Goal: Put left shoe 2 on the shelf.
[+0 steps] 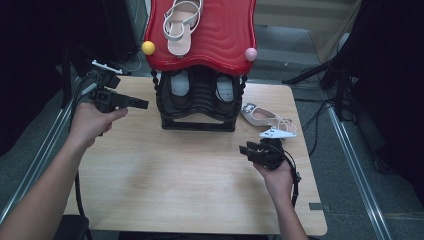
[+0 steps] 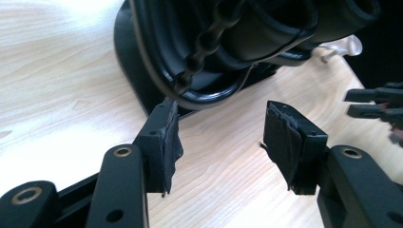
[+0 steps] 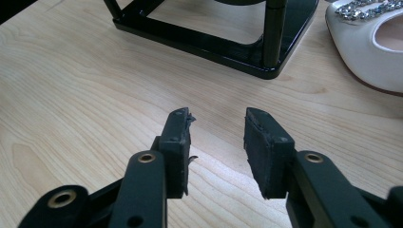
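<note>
A shoe rack with a red wavy top shelf (image 1: 220, 35) and a black lower tier (image 1: 199, 102) stands at the back of the wooden table (image 1: 175, 175). A white strappy sandal (image 1: 181, 25) lies on the red shelf. Two shoes (image 1: 180, 84) sit inside the black tier. A white flat shoe (image 1: 260, 116) with a jewelled toe (image 3: 375, 42) lies on the table right of the rack. My left gripper (image 1: 142, 104) (image 2: 218, 114) is open, just left of the rack's black side (image 2: 199, 57). My right gripper (image 1: 246, 149) (image 3: 216, 116) is open above the bare table, in front of the rack's base (image 3: 214, 42).
A yellow ball (image 1: 148, 48) and a pink ball (image 1: 250, 54) cap the red shelf's front corners. The right gripper's jaws (image 2: 375, 102) show at the far right of the left gripper view. Metal rails (image 1: 355, 165) and cables (image 1: 320, 110) run along the floor beside the table.
</note>
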`<state>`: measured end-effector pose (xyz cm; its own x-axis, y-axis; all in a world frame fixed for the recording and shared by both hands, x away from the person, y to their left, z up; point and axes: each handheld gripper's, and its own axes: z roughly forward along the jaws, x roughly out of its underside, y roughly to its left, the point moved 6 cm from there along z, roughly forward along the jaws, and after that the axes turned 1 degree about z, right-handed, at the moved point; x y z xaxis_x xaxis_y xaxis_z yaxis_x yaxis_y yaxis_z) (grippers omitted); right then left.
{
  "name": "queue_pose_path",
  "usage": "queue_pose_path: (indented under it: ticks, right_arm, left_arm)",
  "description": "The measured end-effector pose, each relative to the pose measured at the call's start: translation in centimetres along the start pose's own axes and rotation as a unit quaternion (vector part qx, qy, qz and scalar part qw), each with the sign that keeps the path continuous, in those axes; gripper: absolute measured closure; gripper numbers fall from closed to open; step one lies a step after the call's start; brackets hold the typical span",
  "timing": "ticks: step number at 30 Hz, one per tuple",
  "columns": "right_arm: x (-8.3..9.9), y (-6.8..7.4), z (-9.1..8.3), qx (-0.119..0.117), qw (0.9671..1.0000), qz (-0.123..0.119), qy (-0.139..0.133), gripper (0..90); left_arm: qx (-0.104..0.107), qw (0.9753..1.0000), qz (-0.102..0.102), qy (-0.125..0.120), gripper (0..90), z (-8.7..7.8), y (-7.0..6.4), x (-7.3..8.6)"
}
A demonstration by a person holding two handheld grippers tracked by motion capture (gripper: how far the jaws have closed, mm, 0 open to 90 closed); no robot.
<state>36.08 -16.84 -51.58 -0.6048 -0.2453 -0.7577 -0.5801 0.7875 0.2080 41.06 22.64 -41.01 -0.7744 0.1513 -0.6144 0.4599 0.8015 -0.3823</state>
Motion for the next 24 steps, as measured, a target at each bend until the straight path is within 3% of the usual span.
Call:
queue_pose_path:
  ticks: [8,10,14,18,24]
  right_arm:
    - [0.1,-0.5,0.1,0.008,0.9999,0.006,0.004,69.2]
    - [0.1,-0.8,0.0,0.013,0.9999,0.005,0.002,71.4]
    - [0.1,-1.2,-0.1,0.020,0.9998,0.007,0.003,80.2]
    - [0.0,-1.5,-0.4,0.023,0.9997,0.013,0.000,89.2]
    - [-0.3,-2.1,-0.4,0.036,0.9992,0.015,0.001,90.0]
  left_arm:
    - [-0.008,0.9998,0.019,0.007,45.8,1.6,0.3,2.4]
    - [-0.012,0.9997,0.017,0.015,45.5,2.1,0.5,3.1]
    - [0.003,0.9999,0.007,0.011,45.5,2.6,0.4,4.5]
    - [0.002,0.9997,0.013,0.019,45.5,3.2,0.3,5.7]
    - [0.004,0.9998,0.011,0.017,45.6,3.7,0.4,7.3]
